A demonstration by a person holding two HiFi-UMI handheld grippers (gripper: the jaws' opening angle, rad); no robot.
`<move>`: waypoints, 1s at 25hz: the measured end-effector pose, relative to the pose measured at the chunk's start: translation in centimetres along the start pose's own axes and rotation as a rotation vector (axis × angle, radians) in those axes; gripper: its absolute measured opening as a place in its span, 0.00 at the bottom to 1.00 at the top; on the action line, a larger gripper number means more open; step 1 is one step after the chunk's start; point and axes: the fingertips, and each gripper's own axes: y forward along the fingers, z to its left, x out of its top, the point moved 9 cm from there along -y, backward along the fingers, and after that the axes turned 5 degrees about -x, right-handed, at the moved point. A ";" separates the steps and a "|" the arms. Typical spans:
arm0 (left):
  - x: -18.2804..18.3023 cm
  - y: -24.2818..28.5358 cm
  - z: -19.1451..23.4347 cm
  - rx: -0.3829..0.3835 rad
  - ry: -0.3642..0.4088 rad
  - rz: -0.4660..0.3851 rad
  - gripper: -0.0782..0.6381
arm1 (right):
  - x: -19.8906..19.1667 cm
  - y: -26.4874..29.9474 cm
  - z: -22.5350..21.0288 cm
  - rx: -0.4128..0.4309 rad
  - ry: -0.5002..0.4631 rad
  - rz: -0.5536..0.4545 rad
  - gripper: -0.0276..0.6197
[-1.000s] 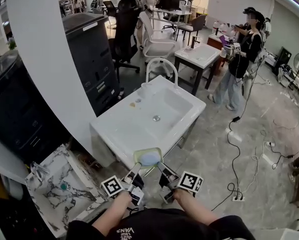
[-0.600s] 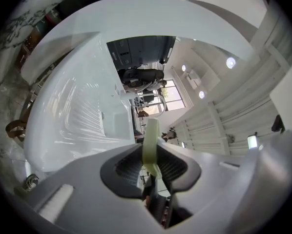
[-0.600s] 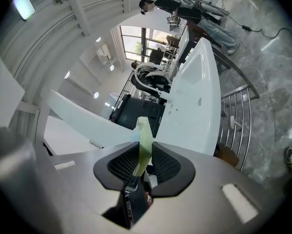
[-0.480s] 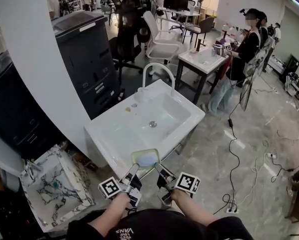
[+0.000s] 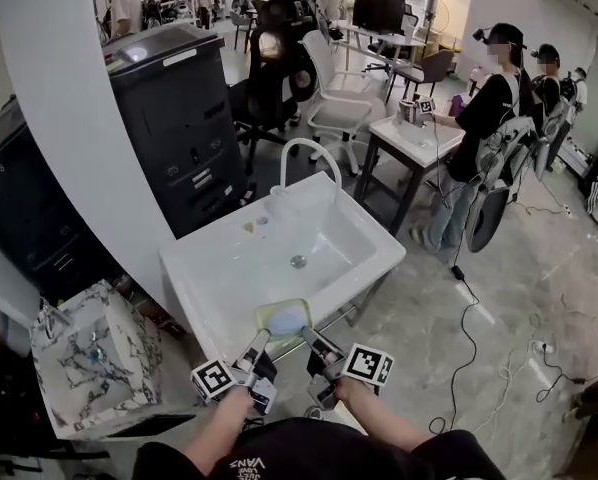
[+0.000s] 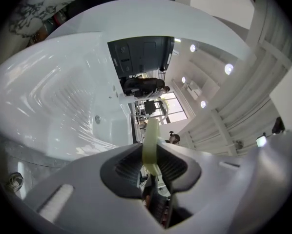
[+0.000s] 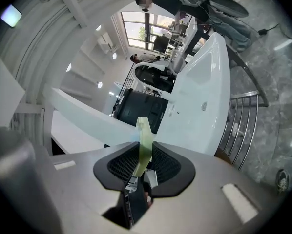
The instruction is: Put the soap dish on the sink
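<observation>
The left gripper (image 5: 258,345) and the right gripper (image 5: 313,342) each pinch a side rim of the pale green, rounded-square plastic soap dish (image 5: 284,317), with their jaws closed on its thin edge. The dish hangs between them over the near edge of the white rectangular ceramic sink (image 5: 211,268).

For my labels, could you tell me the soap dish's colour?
The soap dish is pale yellow-green, clearest in the head view.
</observation>
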 end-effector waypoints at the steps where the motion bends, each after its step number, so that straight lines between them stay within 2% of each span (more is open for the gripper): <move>1: -0.4 0.4 -0.1 -0.001 0.000 -0.012 0.29 | 0.5 -0.1 -0.2 0.004 -0.002 0.010 0.16; 7: -2.5 1.4 0.3 0.023 0.004 -0.065 0.29 | 2.3 -0.9 -1.6 -0.009 0.012 0.067 0.16; 12: -3.1 2.0 0.3 0.044 -0.001 -0.073 0.29 | 3.1 -0.9 -2.4 0.015 0.017 0.078 0.16; 25: -0.6 5.3 1.3 0.027 0.002 -0.016 0.29 | 5.2 1.3 -2.6 -0.010 0.023 0.033 0.16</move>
